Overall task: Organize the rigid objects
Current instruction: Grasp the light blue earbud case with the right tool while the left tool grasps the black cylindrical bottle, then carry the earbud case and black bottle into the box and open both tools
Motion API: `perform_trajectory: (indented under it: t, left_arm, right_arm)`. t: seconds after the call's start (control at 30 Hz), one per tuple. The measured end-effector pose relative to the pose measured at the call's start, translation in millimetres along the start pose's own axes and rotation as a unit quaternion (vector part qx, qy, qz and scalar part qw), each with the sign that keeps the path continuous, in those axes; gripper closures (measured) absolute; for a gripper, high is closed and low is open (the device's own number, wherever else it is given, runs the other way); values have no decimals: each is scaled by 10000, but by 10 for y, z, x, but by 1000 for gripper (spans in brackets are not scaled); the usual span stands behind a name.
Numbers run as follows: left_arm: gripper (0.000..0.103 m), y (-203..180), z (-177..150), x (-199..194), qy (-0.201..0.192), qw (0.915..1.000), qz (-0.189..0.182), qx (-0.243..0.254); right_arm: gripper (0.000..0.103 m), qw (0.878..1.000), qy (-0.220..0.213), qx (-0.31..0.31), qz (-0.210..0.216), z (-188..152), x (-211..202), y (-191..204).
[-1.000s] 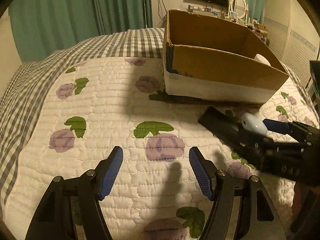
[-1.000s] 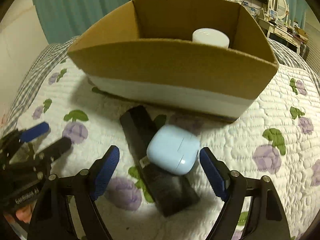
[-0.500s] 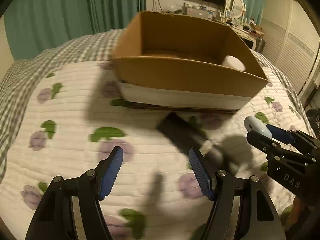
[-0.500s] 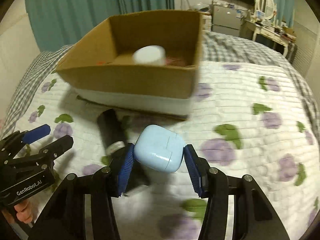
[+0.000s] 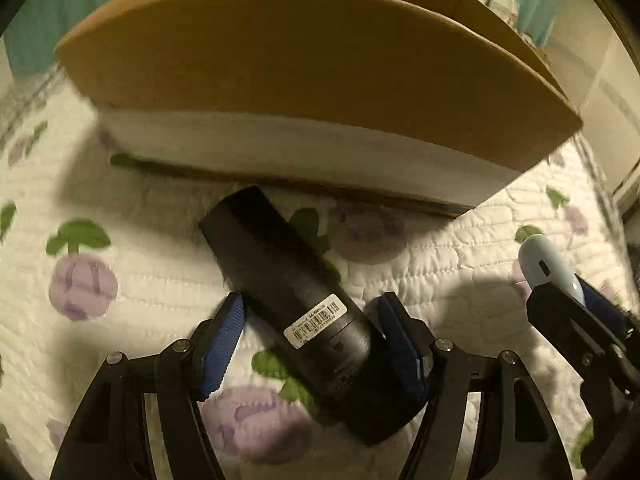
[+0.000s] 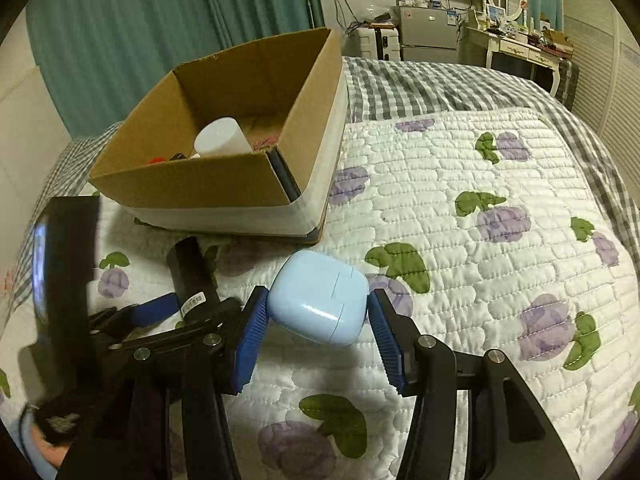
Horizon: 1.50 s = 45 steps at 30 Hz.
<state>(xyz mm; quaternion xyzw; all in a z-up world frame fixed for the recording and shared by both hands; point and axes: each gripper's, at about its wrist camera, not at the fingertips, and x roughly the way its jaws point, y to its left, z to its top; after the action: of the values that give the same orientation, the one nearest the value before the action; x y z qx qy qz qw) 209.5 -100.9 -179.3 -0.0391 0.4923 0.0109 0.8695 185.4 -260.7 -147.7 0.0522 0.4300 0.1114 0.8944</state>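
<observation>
A black cylinder with a barcode label [image 5: 296, 312] lies on the quilt in front of a cardboard box [image 5: 304, 64]. My left gripper [image 5: 310, 340] is open, its blue pads on either side of the cylinder. My right gripper [image 6: 316, 332] is shut on a light blue earbud case [image 6: 320, 306], held above the quilt to the right of the box [image 6: 224, 180]. The case [image 5: 546, 268] and right gripper also show at the right of the left wrist view. The cylinder [image 6: 192, 280] and left gripper [image 6: 188, 308] show left in the right wrist view.
The box holds a white cup [image 6: 220, 138] and small items. The bed has a floral quilt [image 6: 480, 260] over a checked cover [image 6: 420, 84]. Teal curtains [image 6: 160, 20] and a dresser [image 6: 512, 48] stand beyond the bed.
My left gripper has moved forward and down so the black cylinder now lies between its open fingers. My right gripper has lifted the blue case and drawn back to the right.
</observation>
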Motion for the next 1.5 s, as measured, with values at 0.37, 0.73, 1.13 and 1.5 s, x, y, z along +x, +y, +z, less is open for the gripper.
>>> perform_trajectory:
  t: [0.37, 0.73, 1.13, 1.5]
  left_arm:
    - [61, 322, -269, -415, 98, 9977, -543, 397]
    - [61, 567, -445, -1085, -201, 9951, -659, 712]
    - [61, 857, 346, -1851, -1202, 9884, -630, 684]
    - [61, 682, 1327, -1517, -1559, 9811, -386, 1077]
  right_arm:
    - [52, 10000, -91, 21, -1, -27, -148, 1]
    - [52, 9988, -194, -391, -212, -87, -556, 371]
    - [52, 9936, -806, -787, -52, 573, -1050, 948]
    - [52, 9898, -1109, -889, -50, 1426, -624, 983]
